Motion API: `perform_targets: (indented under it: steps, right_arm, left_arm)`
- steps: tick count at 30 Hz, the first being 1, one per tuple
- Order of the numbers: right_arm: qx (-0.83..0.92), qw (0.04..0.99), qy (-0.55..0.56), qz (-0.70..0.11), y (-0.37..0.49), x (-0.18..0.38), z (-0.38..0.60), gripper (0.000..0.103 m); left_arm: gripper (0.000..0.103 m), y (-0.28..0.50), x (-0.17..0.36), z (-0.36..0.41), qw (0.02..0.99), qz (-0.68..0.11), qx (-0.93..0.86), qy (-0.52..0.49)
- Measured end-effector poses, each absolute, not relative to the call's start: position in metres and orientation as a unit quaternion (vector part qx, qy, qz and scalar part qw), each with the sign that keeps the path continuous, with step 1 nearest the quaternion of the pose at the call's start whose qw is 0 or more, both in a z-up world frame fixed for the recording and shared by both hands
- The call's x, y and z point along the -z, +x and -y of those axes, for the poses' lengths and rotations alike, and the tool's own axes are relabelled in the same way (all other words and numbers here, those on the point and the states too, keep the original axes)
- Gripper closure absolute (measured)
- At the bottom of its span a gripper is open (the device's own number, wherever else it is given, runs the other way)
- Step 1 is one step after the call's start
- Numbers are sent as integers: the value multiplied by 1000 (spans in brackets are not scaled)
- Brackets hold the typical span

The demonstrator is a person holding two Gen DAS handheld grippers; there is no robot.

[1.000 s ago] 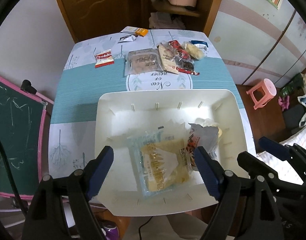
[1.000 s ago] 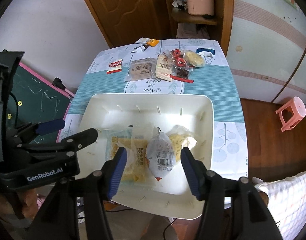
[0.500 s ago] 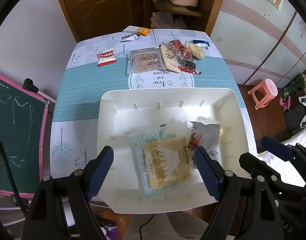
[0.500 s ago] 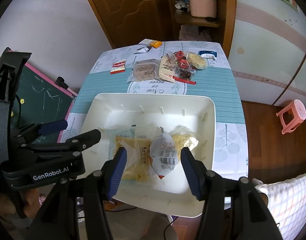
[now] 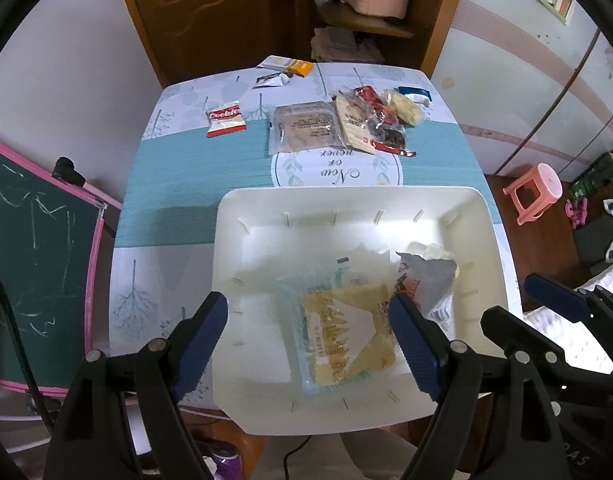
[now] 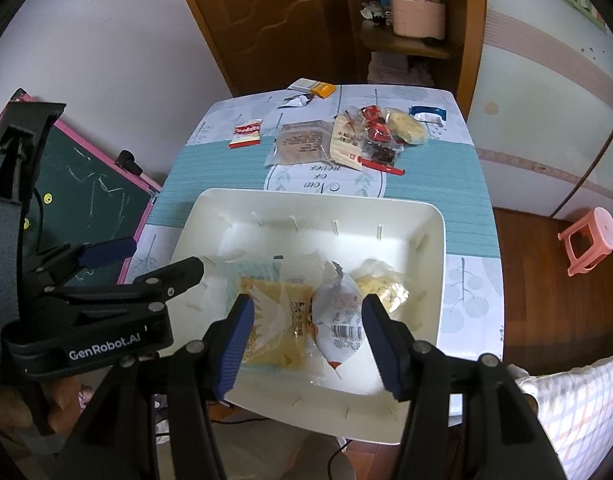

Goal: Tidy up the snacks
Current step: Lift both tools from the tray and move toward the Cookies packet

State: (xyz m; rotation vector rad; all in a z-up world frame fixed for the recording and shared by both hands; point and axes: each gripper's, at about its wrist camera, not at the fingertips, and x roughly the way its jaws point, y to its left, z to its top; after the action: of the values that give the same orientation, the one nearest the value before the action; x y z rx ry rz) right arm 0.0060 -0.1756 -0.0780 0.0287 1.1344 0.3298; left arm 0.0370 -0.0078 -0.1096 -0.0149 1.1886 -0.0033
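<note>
Grippers angled steeply down over white bin [image 5: 486,232]: left gripper [image 5: 310,340] and right gripper [image 6: 308,330] both released, empty.

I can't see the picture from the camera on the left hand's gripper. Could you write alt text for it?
Seen from above, the open left gripper hangs empty over a white tray that holds a yellow snack packet and a grey-white packet. Beyond the tray, on a teal and white tablecloth, lie a red Cookies packet and a cluster of other snacks. The right gripper shows at the right edge.
</note>
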Motion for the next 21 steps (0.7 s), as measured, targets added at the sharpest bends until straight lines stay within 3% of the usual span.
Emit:
perform_targets:
  steps: [21]
  right_arm:
    - [-123,842,53,-523,90,63,196,47]
  left_arm:
    - [21,142,62,-43,873,-487,-25,8]
